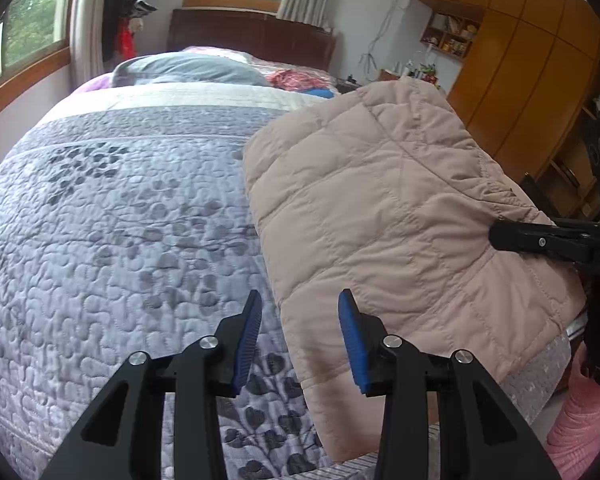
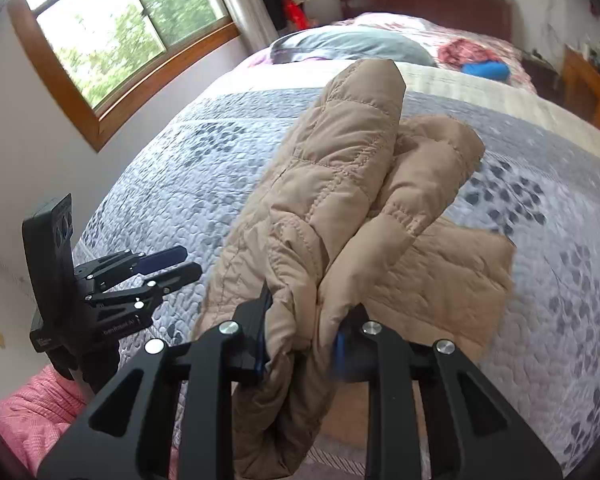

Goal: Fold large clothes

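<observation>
Jacket (image 1: 380,216), a beige quilted one, lies folded on the right part of the bed (image 1: 120,220) near its foot edge in the left wrist view. The left claw (image 1: 300,308) hangs spread and empty just over the jacket's near left edge, one blue pad above the quilt, the other above the fabric. At the far right the right claw (image 1: 512,236) reaches in at the jacket's gathered hem. To do this fold well, the left claw would best close on that near edge only once it has dropped low enough to catch every layer.

From the right wrist view, the right claw (image 2: 300,344) is pinching a thick bunch of the jacket (image 2: 340,184), which rises in puffy rolls ahead of it. The left claw (image 2: 168,266) sits well to the left, apart from the cloth. My judgement: carry the pinched bunch across slowly and level, since padded layers may slip or spring open.
</observation>
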A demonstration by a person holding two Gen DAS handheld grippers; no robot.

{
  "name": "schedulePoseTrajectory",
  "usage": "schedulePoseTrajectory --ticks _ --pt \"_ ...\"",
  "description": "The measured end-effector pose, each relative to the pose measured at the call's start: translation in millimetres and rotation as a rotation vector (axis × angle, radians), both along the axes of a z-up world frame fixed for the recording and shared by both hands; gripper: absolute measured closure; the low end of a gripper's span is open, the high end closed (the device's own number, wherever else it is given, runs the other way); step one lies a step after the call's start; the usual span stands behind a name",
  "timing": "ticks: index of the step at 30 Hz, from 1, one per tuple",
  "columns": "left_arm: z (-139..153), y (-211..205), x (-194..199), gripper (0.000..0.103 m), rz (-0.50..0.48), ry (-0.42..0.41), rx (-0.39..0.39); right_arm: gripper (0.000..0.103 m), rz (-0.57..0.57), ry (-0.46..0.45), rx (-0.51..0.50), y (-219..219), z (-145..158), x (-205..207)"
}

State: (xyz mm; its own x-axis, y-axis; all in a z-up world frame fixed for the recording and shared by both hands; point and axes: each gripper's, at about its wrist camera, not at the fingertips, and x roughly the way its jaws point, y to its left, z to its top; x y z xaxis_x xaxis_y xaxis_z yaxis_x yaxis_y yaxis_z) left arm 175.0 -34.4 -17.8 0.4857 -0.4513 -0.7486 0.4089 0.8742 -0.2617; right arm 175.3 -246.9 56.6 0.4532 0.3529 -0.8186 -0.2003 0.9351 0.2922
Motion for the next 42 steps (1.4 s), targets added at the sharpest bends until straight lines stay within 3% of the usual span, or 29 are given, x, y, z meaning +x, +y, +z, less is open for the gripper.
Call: schedulePoseTrajectory --ticks 5,15,25,29,34,36,42 --pt "-10 -21 0 0.063 -0.052 0.013 0.017 0.080 -0.069 0.013 0.040 -37 -16 -19" --pt "-36 -57 -4 0.063 -0.118 0.045 0.063 0.078 -0.168 0.127 0.160 -87 -100 -37" --pt "-60 -68 -6 0.057 -0.130 0.060 0.086 0.075 -0.207 0.132 0.210 -92 -150 -51" --pt "-59 -68 -6 0.057 -0.124 0.049 0.094 0.074 -0.209 0.129 0.196 -93 -145 -48" --pt "-47 -65 -10 0.056 -0.130 0.011 0.103 0.052 -0.216 0.083 0.080 -85 -110 -61" --pt "-39 -62 -10 0.057 -0.126 0.010 0.096 0.049 -0.234 0.050 0.029 -85 -94 -67" --pt "-9 -71 -4 0.057 -0.125 -0.032 0.081 0.049 -0.286 -0.074 -0.146 -82 -44 -55"
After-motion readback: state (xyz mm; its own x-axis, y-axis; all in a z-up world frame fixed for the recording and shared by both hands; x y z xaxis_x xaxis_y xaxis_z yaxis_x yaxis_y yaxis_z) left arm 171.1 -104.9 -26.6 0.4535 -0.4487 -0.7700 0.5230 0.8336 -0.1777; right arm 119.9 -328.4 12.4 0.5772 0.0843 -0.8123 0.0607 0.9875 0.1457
